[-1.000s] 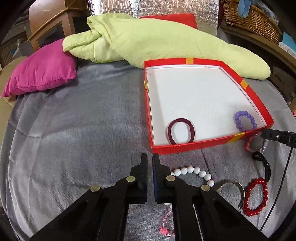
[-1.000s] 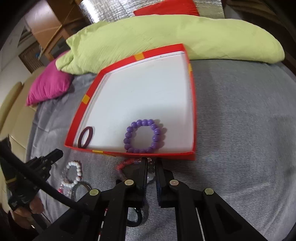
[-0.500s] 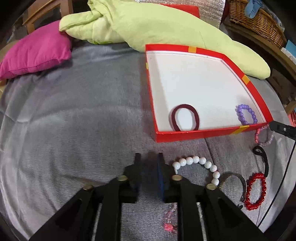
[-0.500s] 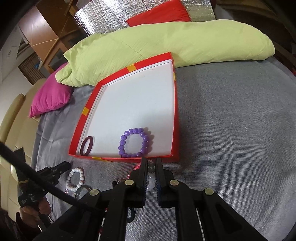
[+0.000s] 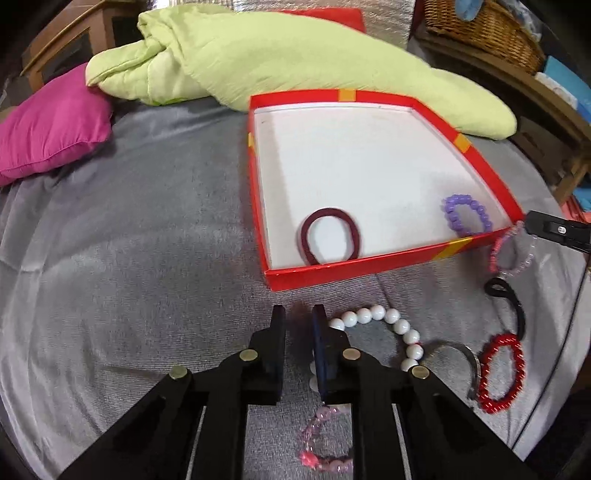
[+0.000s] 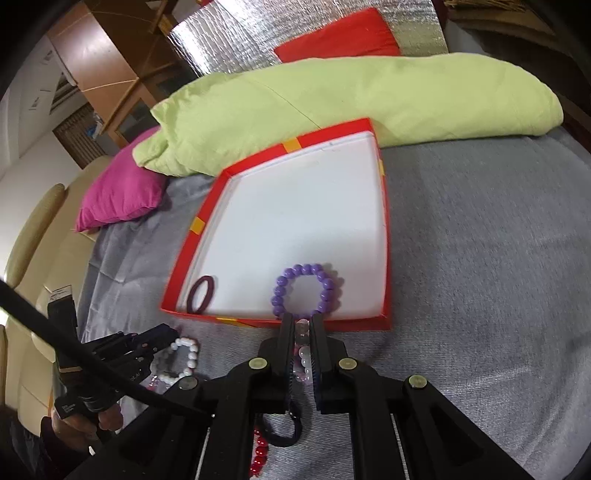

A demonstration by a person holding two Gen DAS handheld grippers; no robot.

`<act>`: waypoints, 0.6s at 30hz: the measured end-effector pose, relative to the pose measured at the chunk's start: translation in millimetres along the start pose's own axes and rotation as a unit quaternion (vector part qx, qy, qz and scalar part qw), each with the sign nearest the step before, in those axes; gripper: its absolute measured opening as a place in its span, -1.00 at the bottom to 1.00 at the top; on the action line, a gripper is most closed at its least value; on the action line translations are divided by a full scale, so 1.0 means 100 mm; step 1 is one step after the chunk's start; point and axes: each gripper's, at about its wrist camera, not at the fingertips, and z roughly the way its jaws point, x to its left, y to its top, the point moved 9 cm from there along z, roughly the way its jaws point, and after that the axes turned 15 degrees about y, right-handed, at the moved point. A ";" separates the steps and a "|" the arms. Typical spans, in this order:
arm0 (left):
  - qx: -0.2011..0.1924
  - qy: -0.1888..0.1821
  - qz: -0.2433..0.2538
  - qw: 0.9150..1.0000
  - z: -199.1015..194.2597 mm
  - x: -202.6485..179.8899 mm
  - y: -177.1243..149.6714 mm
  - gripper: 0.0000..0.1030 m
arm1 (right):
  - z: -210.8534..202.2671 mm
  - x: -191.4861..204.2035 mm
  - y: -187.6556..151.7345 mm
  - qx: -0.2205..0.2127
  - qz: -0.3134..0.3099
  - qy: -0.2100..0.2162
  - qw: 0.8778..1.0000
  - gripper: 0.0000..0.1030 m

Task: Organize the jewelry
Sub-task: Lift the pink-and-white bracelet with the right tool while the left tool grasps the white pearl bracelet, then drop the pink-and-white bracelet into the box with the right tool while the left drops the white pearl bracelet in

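Note:
A red box [image 5: 478,162] with a white floor lies on the grey bedspread. It holds a maroon hair band [image 5: 330,240] and a purple bead bracelet [image 5: 467,214]. My right gripper [image 6: 303,319] is shut on a pink and clear bead bracelet [image 6: 303,354] and holds it at the box's near wall; it also shows in the left wrist view [image 5: 511,251]. My left gripper [image 5: 298,314] is slightly open and empty, just left of a white pearl bracelet [image 5: 388,325]. A red bead bracelet [image 5: 500,373], a black band [image 5: 508,301], a metal bangle [image 5: 461,354] and a pink bracelet [image 5: 321,439] lie on the bedspread.
A light green duvet [image 5: 295,55] lies behind the box. A magenta cushion [image 5: 51,122] sits at the far left. A wicker basket [image 5: 480,26] stands on furniture at the back right. A red cushion [image 6: 340,40] leans on a silver sheet.
My right gripper has lifted the pink and clear bracelet off the bedspread toward the box's near wall. My left gripper's fingers have parted a little and moved beside the white pearl bracelet.

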 end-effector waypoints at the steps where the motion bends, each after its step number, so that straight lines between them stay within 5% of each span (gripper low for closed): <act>1: -0.003 -0.003 0.002 1.000 -0.03 0.01 0.00 -0.72 | 0.00 0.00 0.00 0.000 0.000 0.000 1.000 -0.83; 5: -0.008 -0.017 0.013 1.000 -0.07 -0.04 -0.04 -0.22 | 0.05 0.02 -0.03 0.006 0.002 -0.002 1.000 -0.83; 11: 0.000 -0.019 0.044 0.999 0.04 -0.18 -0.09 -0.17 | 0.10 0.09 -0.05 0.009 -0.008 0.002 1.000 -0.83; 13: 0.001 -0.017 0.033 0.999 0.06 -0.15 -0.07 -0.30 | 0.10 0.11 -0.05 0.007 -0.009 0.005 1.000 -0.83; 14: -0.001 -0.016 0.029 0.999 0.06 -0.14 -0.06 -0.70 | 0.10 0.12 -0.04 0.006 -0.009 0.007 1.000 -0.83; 15: -0.001 -0.016 0.025 1.000 0.05 -0.12 -0.05 -0.81 | 0.09 0.13 -0.04 0.004 -0.008 0.011 1.000 -0.83; 18: -0.003 -0.034 0.011 0.999 0.01 -0.10 -0.01 -0.81 | 0.08 0.20 -0.01 -0.004 -0.013 0.021 1.000 -0.83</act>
